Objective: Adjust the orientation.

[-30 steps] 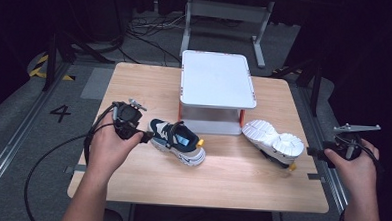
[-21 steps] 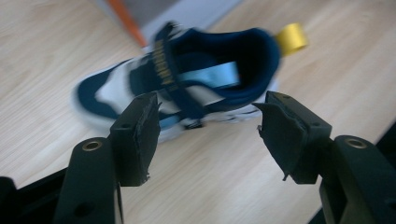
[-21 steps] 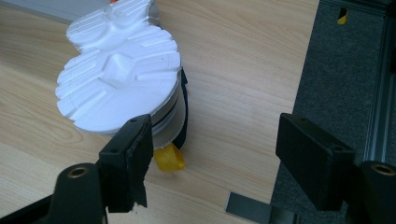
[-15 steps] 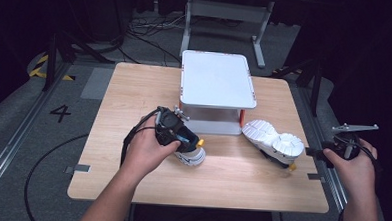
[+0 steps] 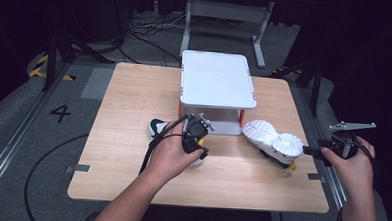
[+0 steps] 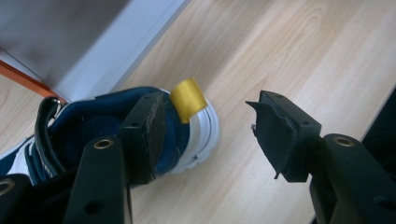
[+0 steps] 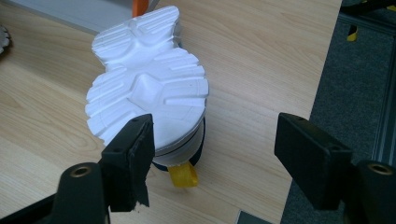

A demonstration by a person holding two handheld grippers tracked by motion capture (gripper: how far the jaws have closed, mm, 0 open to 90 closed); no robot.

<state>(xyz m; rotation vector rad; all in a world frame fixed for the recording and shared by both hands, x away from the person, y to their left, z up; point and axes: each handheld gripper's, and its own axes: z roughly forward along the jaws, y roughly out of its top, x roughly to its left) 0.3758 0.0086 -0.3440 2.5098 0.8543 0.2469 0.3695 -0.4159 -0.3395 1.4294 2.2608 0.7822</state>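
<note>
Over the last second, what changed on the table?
The left gripper moved in from the table's left side to the blue shoe; its fingers are open, one inside the heel opening. The shoe was not visibly displaced. The right gripper, the overturned shoe and the white stand stayed put.

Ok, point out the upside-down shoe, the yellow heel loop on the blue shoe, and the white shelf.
upside-down shoe [image 7: 147, 88], right gripper view, middle of its white sole
heel loop [image 6: 187, 99], left gripper view, the yellow strap
shelf [image 5: 216, 80], high view, its top
</note>
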